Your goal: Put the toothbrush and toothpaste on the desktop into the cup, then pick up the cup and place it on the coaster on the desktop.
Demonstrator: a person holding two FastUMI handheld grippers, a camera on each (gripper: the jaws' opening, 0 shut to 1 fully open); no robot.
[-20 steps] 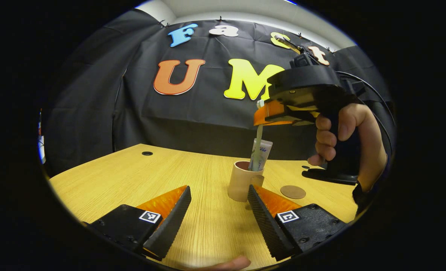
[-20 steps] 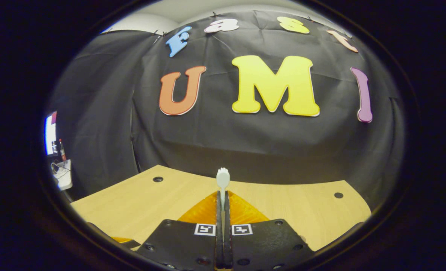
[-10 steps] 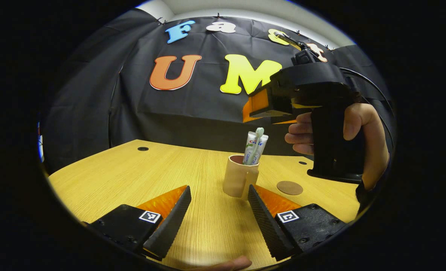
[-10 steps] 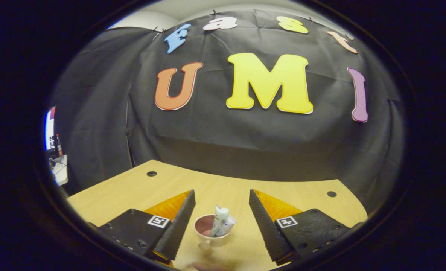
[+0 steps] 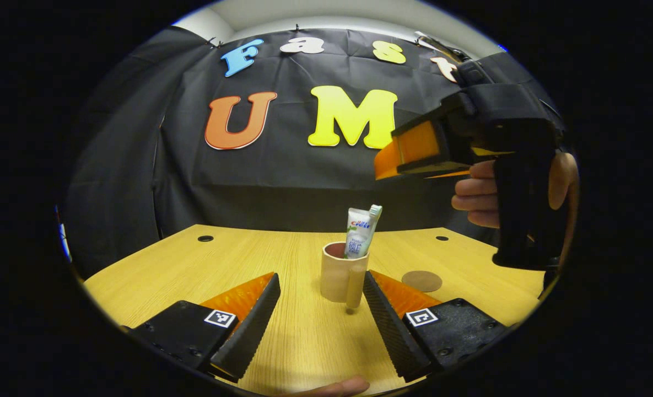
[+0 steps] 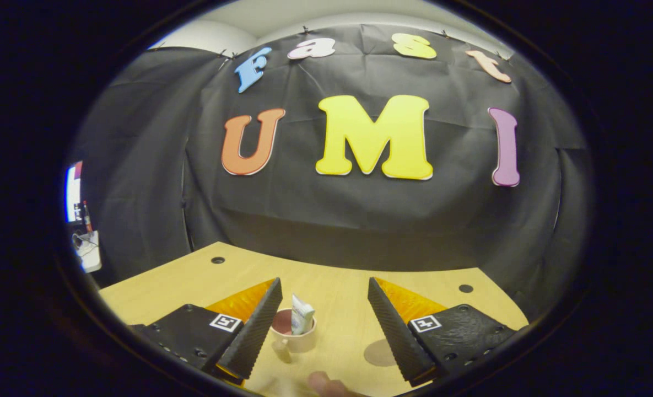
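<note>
Both of my tools are released, jaws wide: the left gripper (image 5: 318, 309) low before the beige handled cup (image 5: 338, 271), the right gripper (image 6: 323, 322) above it. The white toothpaste tube (image 5: 357, 232) and pale toothbrush (image 5: 375, 212) stand in the cup, which sits on the wooden desktop (image 5: 194, 270), apart from the round brown coaster (image 5: 421, 280) to my left tool's right. The top-heavy cup could tip if I grip its handle (image 5: 355, 285) or jerk it.

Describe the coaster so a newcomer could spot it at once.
Start at the wooden desk. Near its middle stands a tan cup holding toothpaste and a toothbrush. In the left gripper view, the coaster lies just right of the cup, apart from it: a flat, brown, bare disc.
</note>
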